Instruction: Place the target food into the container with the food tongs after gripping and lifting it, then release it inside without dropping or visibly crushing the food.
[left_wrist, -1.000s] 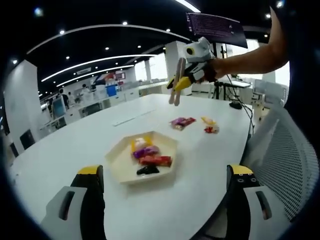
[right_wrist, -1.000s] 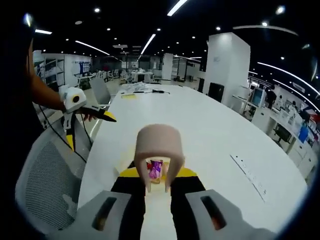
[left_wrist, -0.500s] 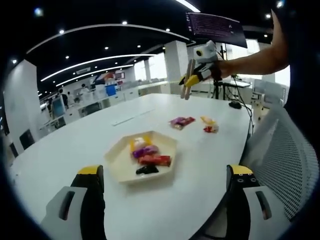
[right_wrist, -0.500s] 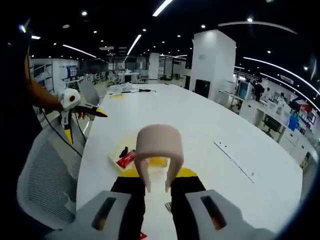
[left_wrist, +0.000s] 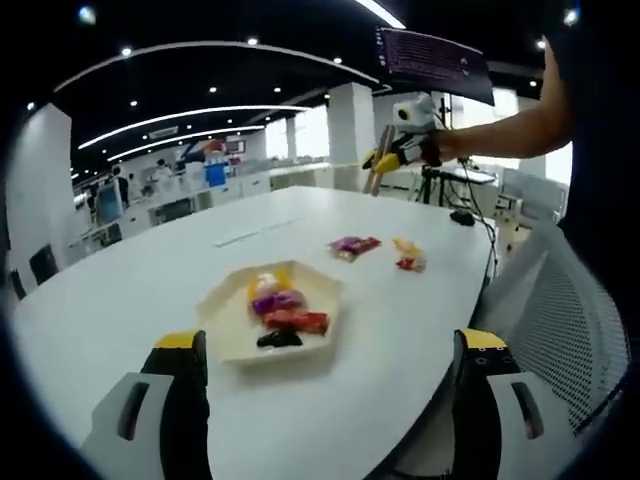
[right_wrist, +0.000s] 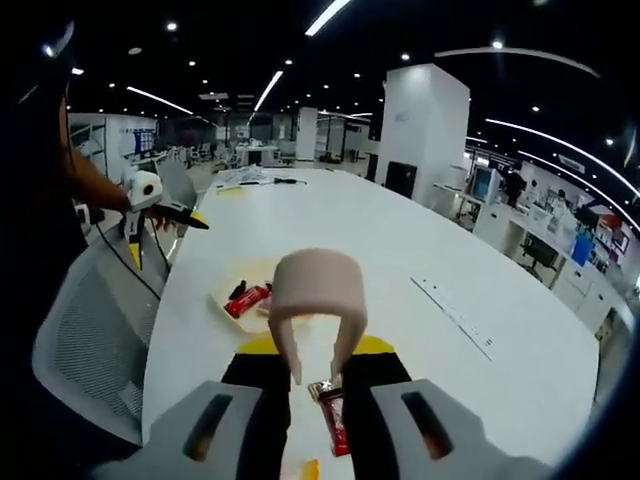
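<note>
A cream hexagonal tray (left_wrist: 228, 330) lies on the white table (left_wrist: 120, 300), with several wrapped candies (left_wrist: 282, 318) in it. Two loose candies lie past it, a purple one (left_wrist: 350, 244) and a yellow-red one (left_wrist: 408, 255). My left gripper (left_wrist: 332, 345) stands wide open before the tray, nothing between its jaws. Far above the table's end, my right gripper (left_wrist: 402, 138) is in a person's hand with the tongs (left_wrist: 378, 165). In the right gripper view, my right gripper (right_wrist: 315, 352) is shut on the beige tongs (right_wrist: 318, 290). Their tips are apart and empty, above a red candy (right_wrist: 332, 412). The tray (right_wrist: 228, 292) lies to the left, the left gripper (right_wrist: 165, 210) beyond it.
A mesh office chair (left_wrist: 565, 300) stands at the table's edge, also in the right gripper view (right_wrist: 80, 340). A flush cable slot (right_wrist: 452, 316) runs along the table. A monitor (left_wrist: 432, 58) and a tripod stand behind the right hand. Desks and people fill the far office.
The right gripper with the empty tongs has risen and drawn back from the tray toward the table's end. Its view now has a loose red candy under the tongs' tips.
</note>
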